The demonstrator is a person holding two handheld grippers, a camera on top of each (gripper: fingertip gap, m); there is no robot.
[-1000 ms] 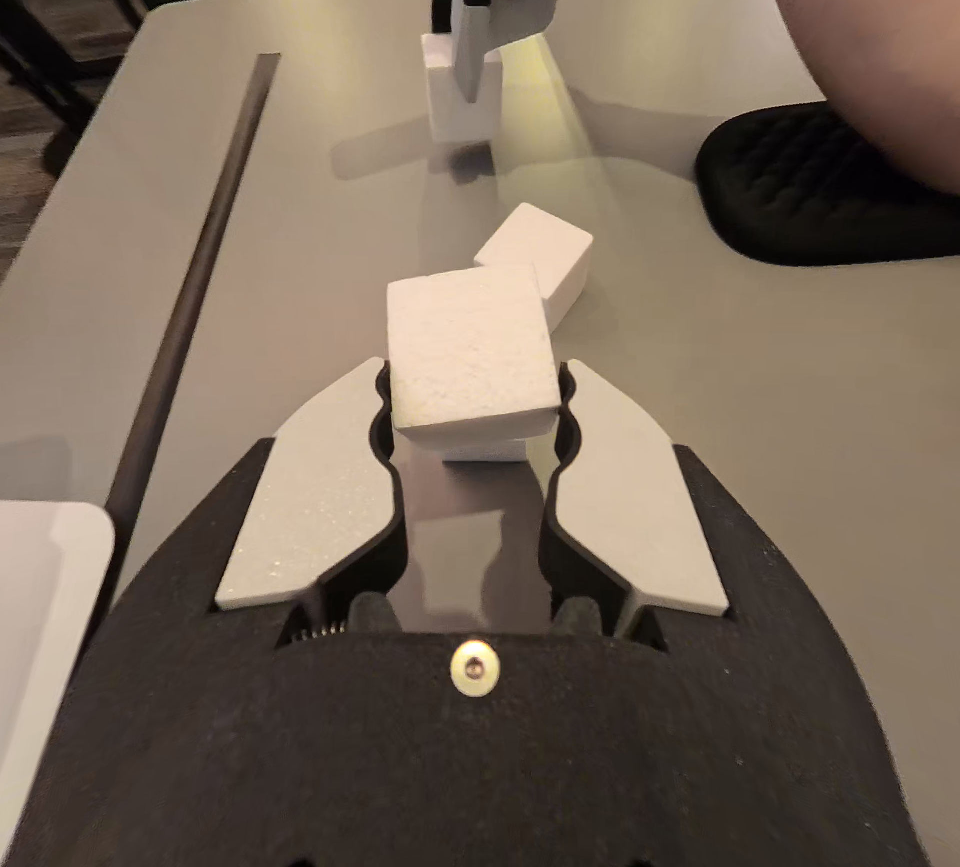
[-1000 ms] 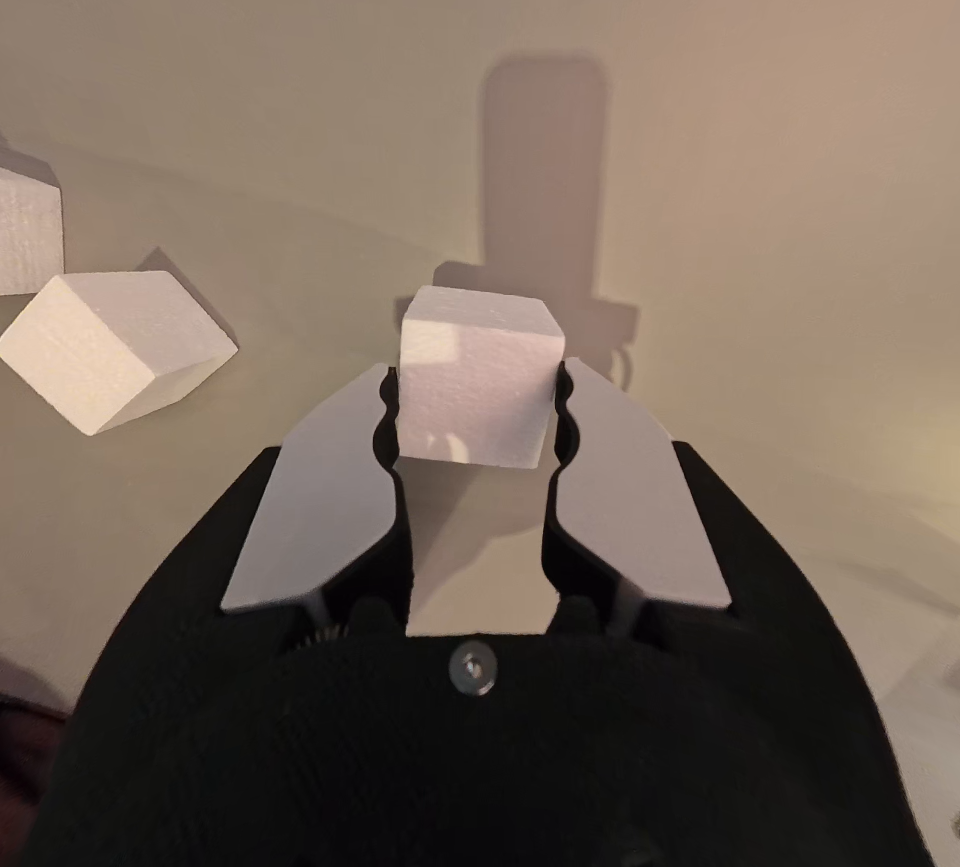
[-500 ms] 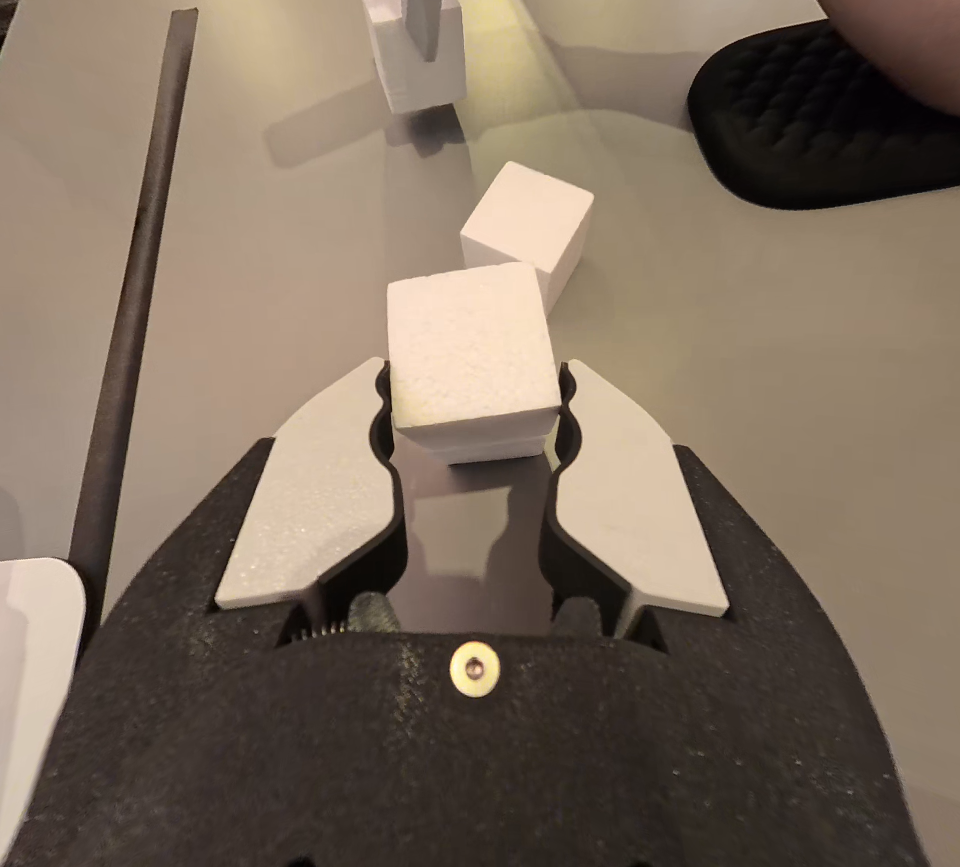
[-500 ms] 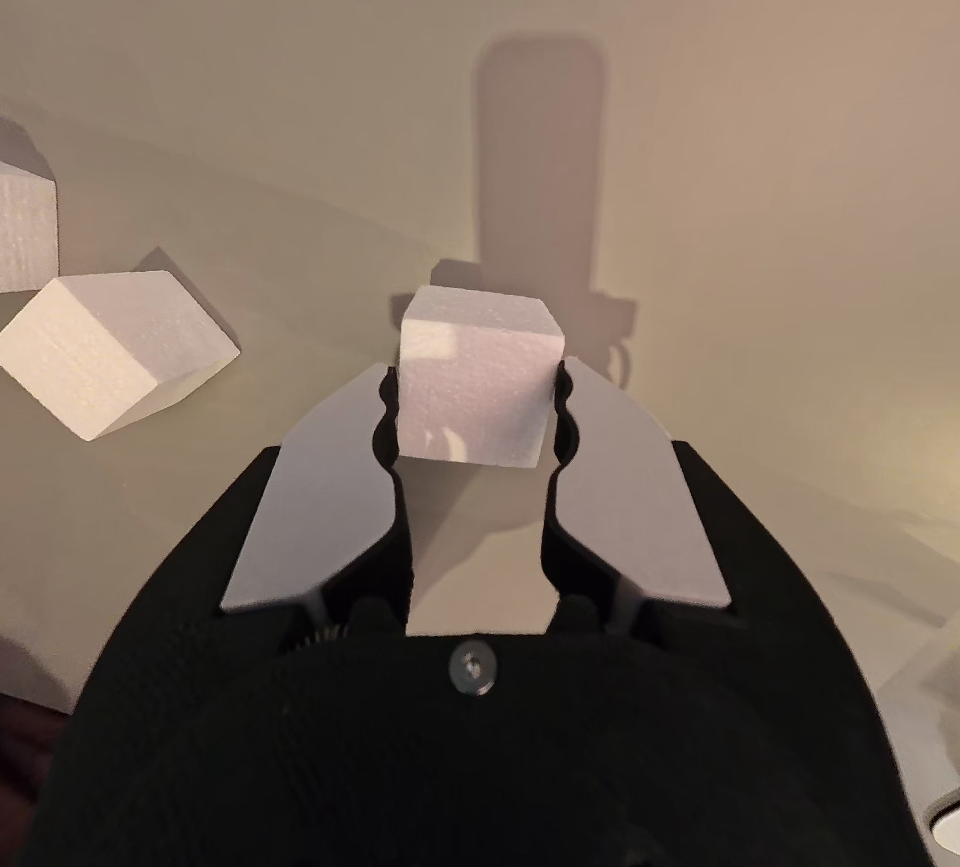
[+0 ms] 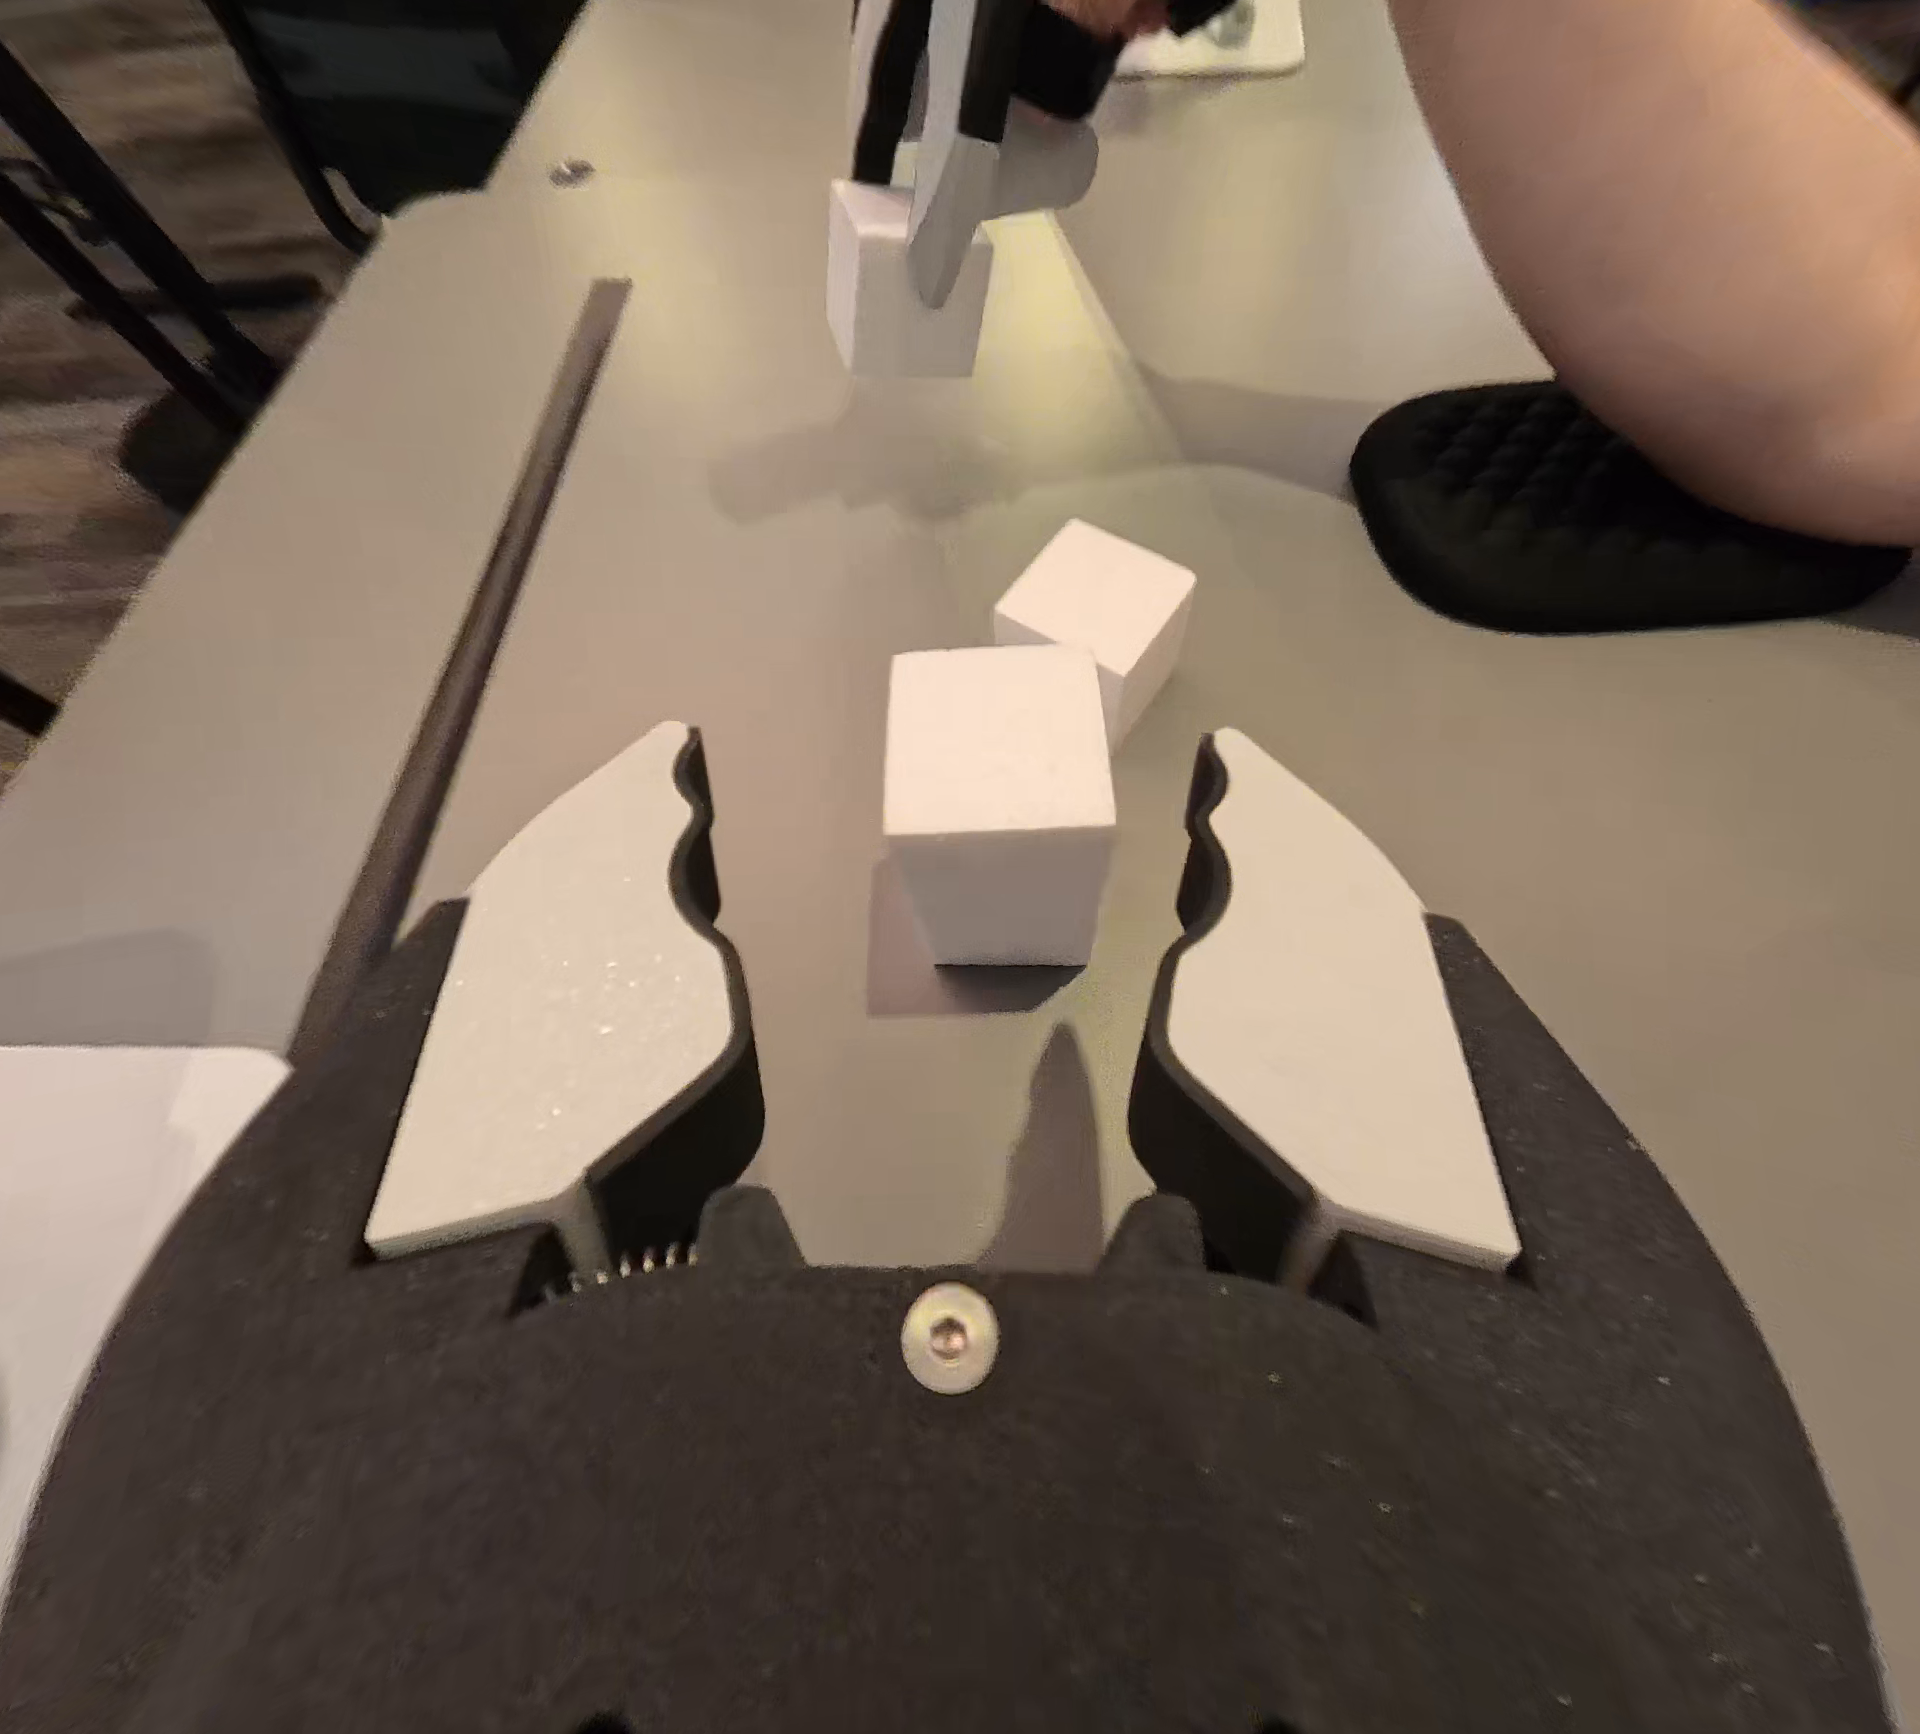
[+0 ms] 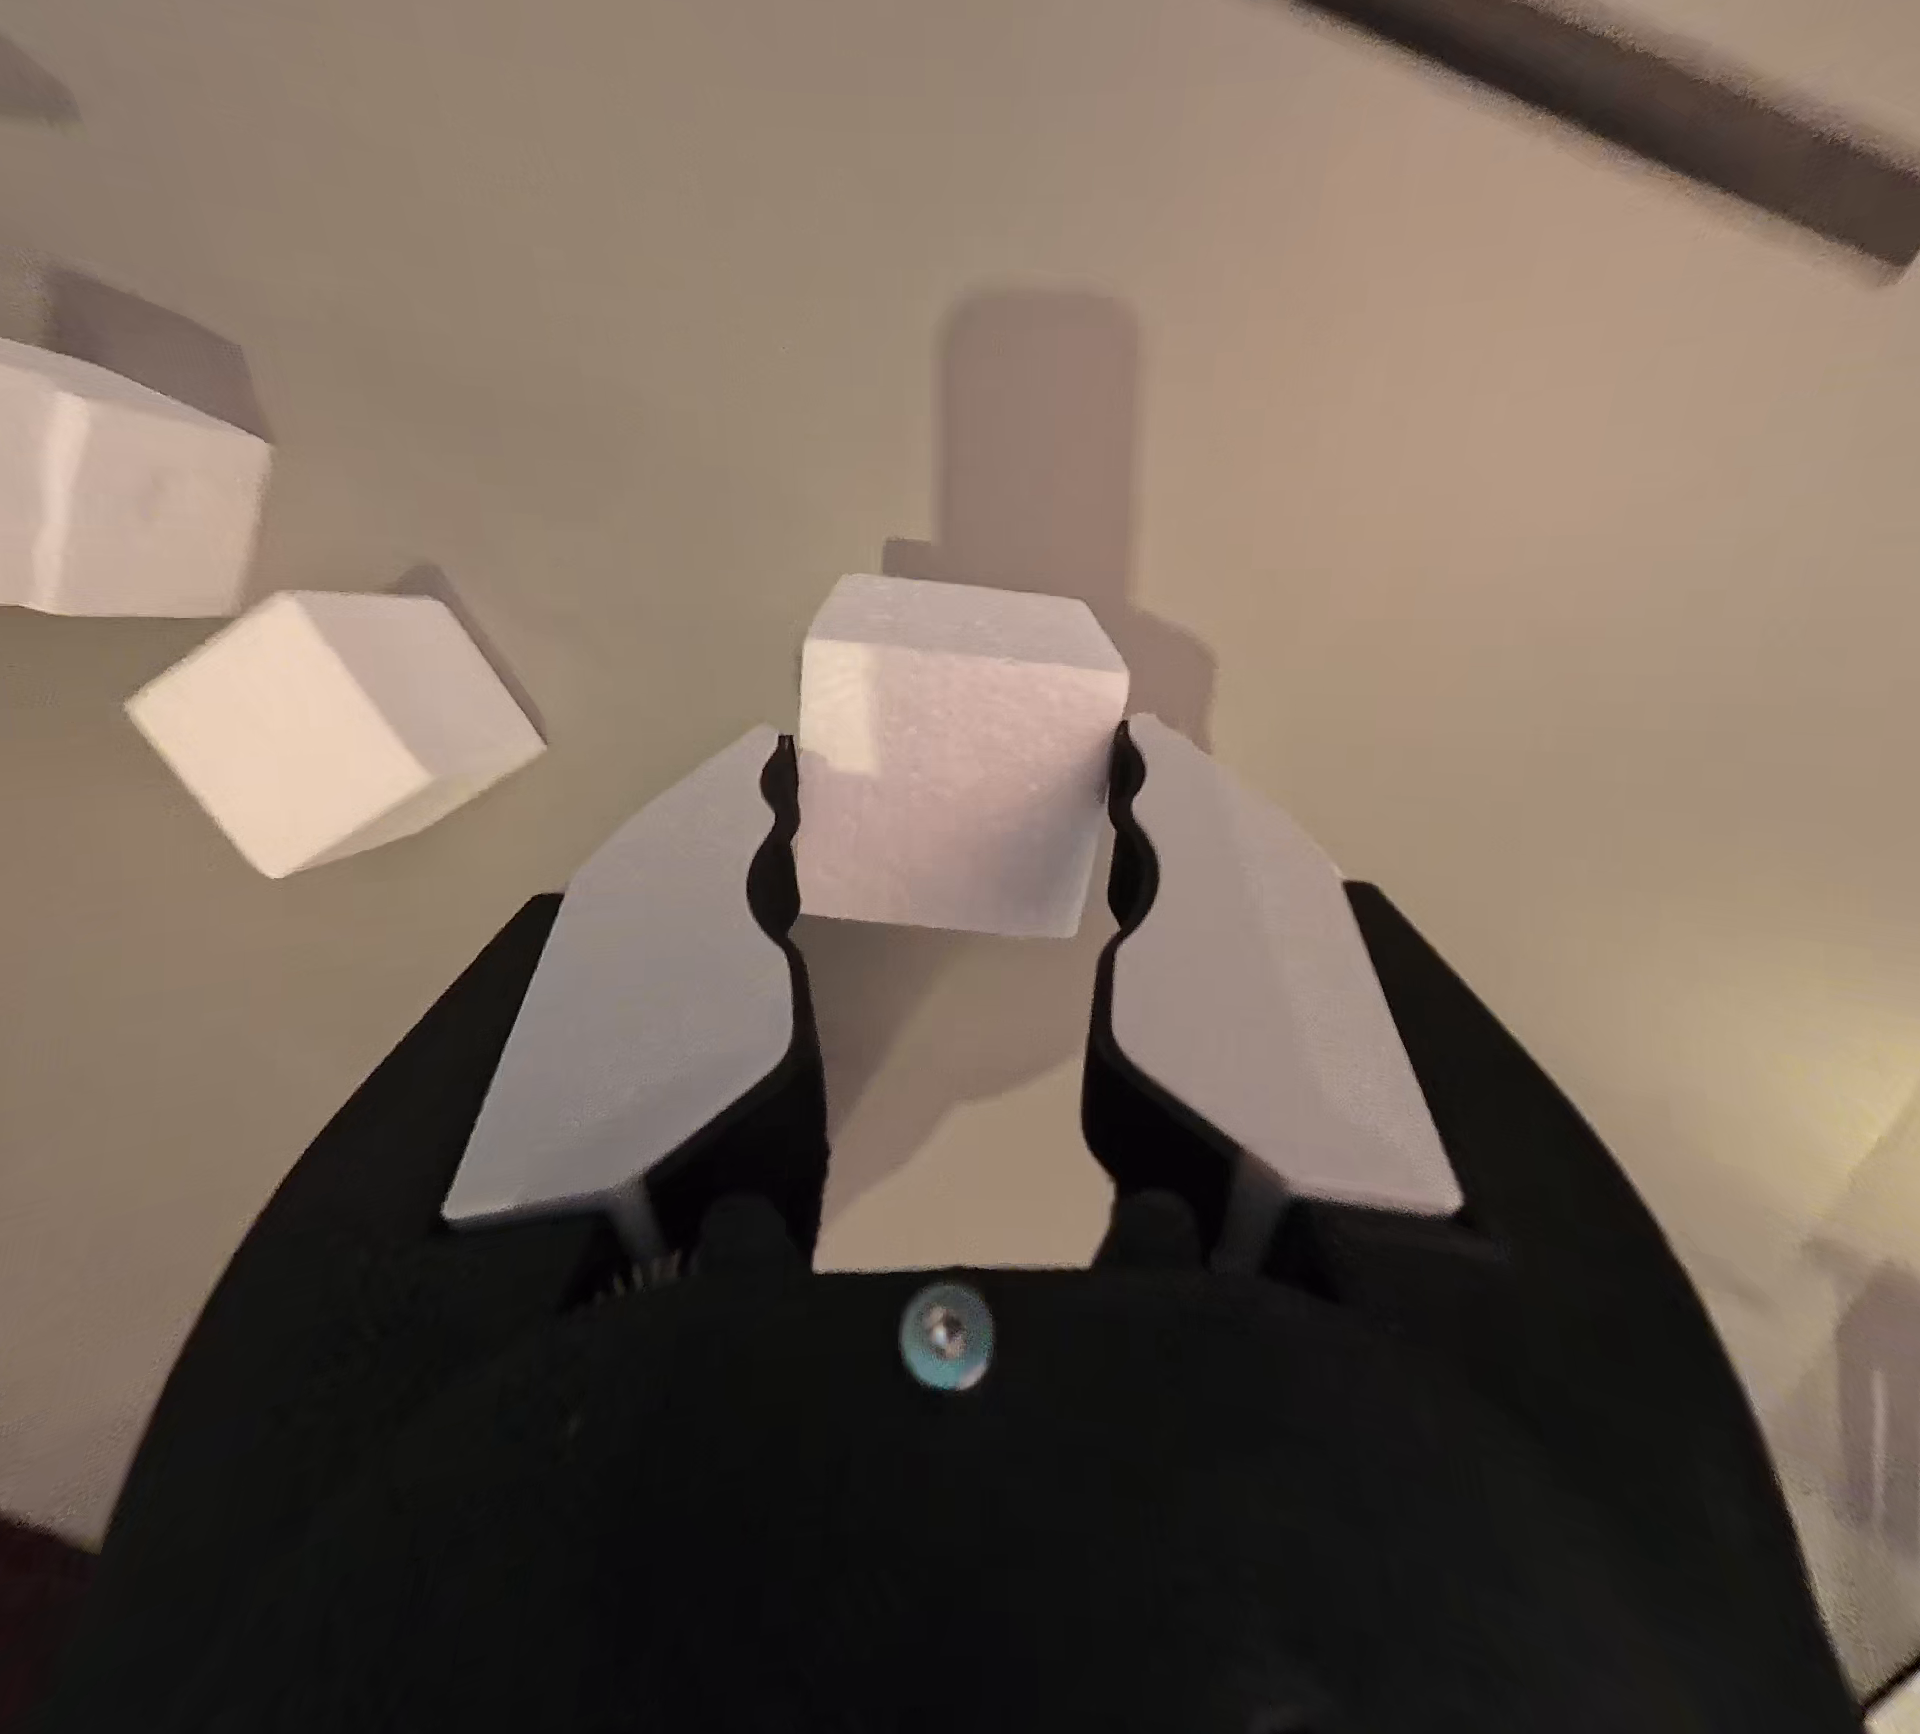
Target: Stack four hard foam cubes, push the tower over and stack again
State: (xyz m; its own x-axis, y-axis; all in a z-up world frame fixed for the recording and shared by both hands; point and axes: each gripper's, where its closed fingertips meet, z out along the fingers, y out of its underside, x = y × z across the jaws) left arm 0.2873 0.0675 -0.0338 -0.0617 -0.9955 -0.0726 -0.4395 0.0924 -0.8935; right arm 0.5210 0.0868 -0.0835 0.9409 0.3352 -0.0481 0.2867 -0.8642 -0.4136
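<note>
My left gripper (image 5: pixel 948 739) is open, its fingers apart on either side of a white foam cube (image 5: pixel 995 749). That cube seems to rest on a second cube beneath it, but the seam is hard to see. A third cube (image 5: pixel 1096 609) lies on the grey table (image 5: pixel 727 541) just behind, turned at an angle. My right gripper (image 6: pixel 954 734) is shut on a fourth cube (image 6: pixel 951 749) and holds it above the table. It also shows far off in the left wrist view (image 5: pixel 940 271). The right wrist view shows the angled cube (image 6: pixel 332 728) and the released cube (image 6: pixel 114 500) at the left.
A black padded rest (image 5: pixel 1621 521) lies at the right with a person's arm (image 5: pixel 1610 178) on it. A dark slot (image 5: pixel 488 624) runs along the table's left side. A white flat object (image 5: pixel 104 1217) sits at the near left. A white tray (image 5: pixel 1236 32) is at the far end. Spacing between my two grippers at the tips: around 25 cm. It is some 20 cm from my right tips to the dark slot (image 5: pixel 488 624).
My left gripper has opened and let go of its cube, which now stands free between the fingers. My right gripper still holds its cube and has shifted, so the dark slot now shows in its view.
</note>
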